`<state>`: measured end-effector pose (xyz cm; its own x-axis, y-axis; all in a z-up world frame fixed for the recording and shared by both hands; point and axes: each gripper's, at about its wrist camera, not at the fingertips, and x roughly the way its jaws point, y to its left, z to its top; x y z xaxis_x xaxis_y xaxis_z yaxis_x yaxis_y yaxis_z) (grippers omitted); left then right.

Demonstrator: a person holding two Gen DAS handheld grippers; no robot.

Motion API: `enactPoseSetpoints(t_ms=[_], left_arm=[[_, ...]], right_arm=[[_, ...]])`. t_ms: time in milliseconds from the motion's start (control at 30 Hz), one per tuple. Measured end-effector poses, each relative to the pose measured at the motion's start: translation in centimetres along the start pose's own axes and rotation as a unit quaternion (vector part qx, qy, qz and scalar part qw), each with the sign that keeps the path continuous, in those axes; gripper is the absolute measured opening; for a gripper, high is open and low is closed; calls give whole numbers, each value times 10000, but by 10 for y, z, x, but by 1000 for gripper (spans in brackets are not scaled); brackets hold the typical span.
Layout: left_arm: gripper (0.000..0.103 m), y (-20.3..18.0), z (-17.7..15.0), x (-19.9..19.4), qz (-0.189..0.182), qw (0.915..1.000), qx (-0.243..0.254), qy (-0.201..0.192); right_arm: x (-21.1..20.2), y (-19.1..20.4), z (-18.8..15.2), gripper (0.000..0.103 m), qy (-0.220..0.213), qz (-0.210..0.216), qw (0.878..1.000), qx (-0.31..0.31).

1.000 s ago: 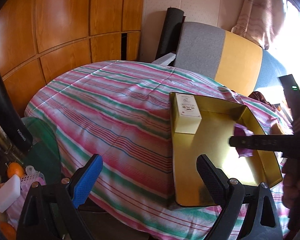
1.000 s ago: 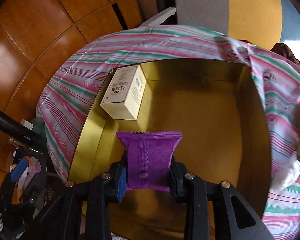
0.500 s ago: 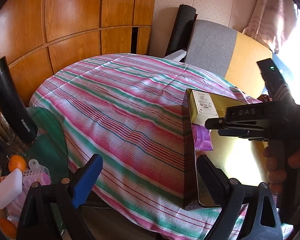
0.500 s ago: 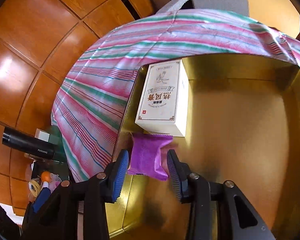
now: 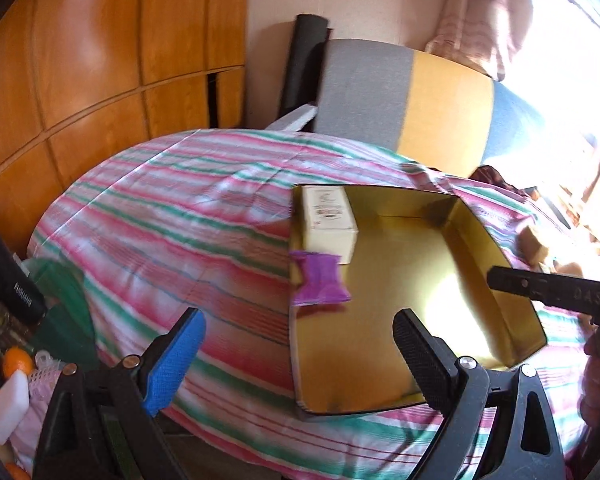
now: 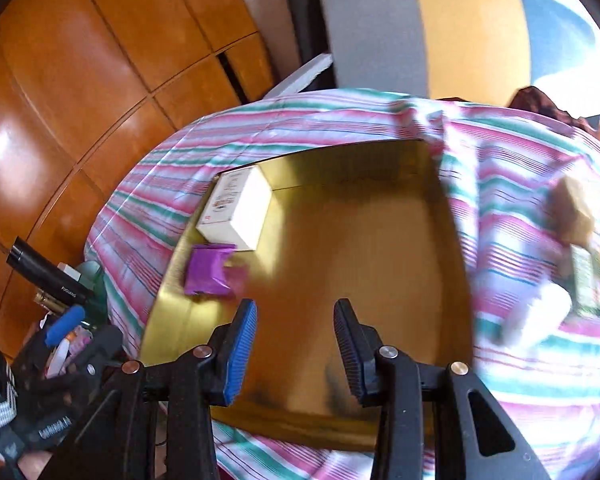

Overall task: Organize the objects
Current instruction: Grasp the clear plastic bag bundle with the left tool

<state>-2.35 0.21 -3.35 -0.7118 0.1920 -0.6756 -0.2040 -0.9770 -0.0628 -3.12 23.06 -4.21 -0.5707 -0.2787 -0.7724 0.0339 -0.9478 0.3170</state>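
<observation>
A gold box [image 5: 500,240] lies open on the striped cloth [image 5: 172,216]. Inside it, a white carton [image 5: 328,220] stands in the far left corner. A purple packet [image 5: 318,284] lies just in front of the carton, against the left wall. My left gripper [image 5: 300,360] hovers open and empty over the box's near left corner. In the right wrist view my right gripper [image 6: 296,344] is open over the gold box [image 6: 160,320] floor with nothing between its fingers. There the purple packet [image 6: 208,270] lies apart from it, to its upper left, below the white carton [image 6: 236,208].
A black flask [image 5: 16,280], an orange [image 5: 17,362] and a white bottle [image 5: 10,406] crowd a low stand at the left. A grey, yellow and blue chair [image 5: 420,112] stands behind. Brown packets [image 6: 572,212] and a white object [image 6: 540,316] lie right of the box.
My right gripper has let go of the purple packet, which now lies by the white carton, and has pulled back from it. The left gripper stays open.
</observation>
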Motion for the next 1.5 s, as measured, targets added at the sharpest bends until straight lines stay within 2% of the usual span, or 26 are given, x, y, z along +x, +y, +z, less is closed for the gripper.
enactPoseSetpoints(t_ms=[200, 333, 500, 700, 767, 800, 867, 900, 1033, 1200, 1300, 1333, 1367, 1500], left_arm=[[94, -55, 11, -3, -552, 9963, 663, -65], [90, -96, 17, -4, -962, 9883, 1181, -37], [78, -150, 26, 4, -1602, 9711, 1755, 219], [72, -215, 34, 22, -2044, 9499, 2310, 510], [63, -236, 35, 32, -2211, 9405, 2492, 667], [60, -247, 34, 38, -2266, 9362, 2579, 758], [47, -264, 33, 50, -2333, 9278, 2757, 939], [44, -273, 32, 57, -2364, 9229, 2861, 1023], [42, -306, 26, 84, -2296, 9060, 3300, 1328], [46, -340, 17, 121, -2024, 8927, 3633, 1737], [47, -352, 10, 137, -1877, 8865, 3754, 1950], [36, -355, 8, 140, -1883, 8836, 3799, 1985], [36, -358, 5, 141, -1873, 8826, 3838, 1965], [34, -357, 1, 129, -1951, 8881, 3784, 1735]], right_arm=[[-59, -81, -37, 40, -309, -514, 9954, 751], [-100, -138, -59, 40, -511, -1004, 9855, 1266], [-157, -204, -81, 40, -897, -1629, 9620, 2002], [-207, -266, -113, 41, -1303, -2111, 9287, 2756], [-213, -284, -126, 41, -1415, -2100, 9183, 3043], [-214, -292, -132, 41, -1487, -2031, 9137, 3191], [-213, -303, -143, 41, -1588, -1825, 9063, 3466], [-212, -308, -146, 41, -1556, -1770, 9032, 3589], [-213, -314, -148, 41, -1658, -1580, 9004, 3699], [-210, -315, -147, 41, -1645, -1396, 9032, 3711], [-208, -314, -146, 41, -1624, -1310, 9049, 3710], [-208, -314, -146, 41, -1624, -1300, 9051, 3709], [-208, -315, -146, 41, -1629, -1290, 9051, 3710], [-212, -317, -149, 41, -1721, -1317, 8989, 3808]])
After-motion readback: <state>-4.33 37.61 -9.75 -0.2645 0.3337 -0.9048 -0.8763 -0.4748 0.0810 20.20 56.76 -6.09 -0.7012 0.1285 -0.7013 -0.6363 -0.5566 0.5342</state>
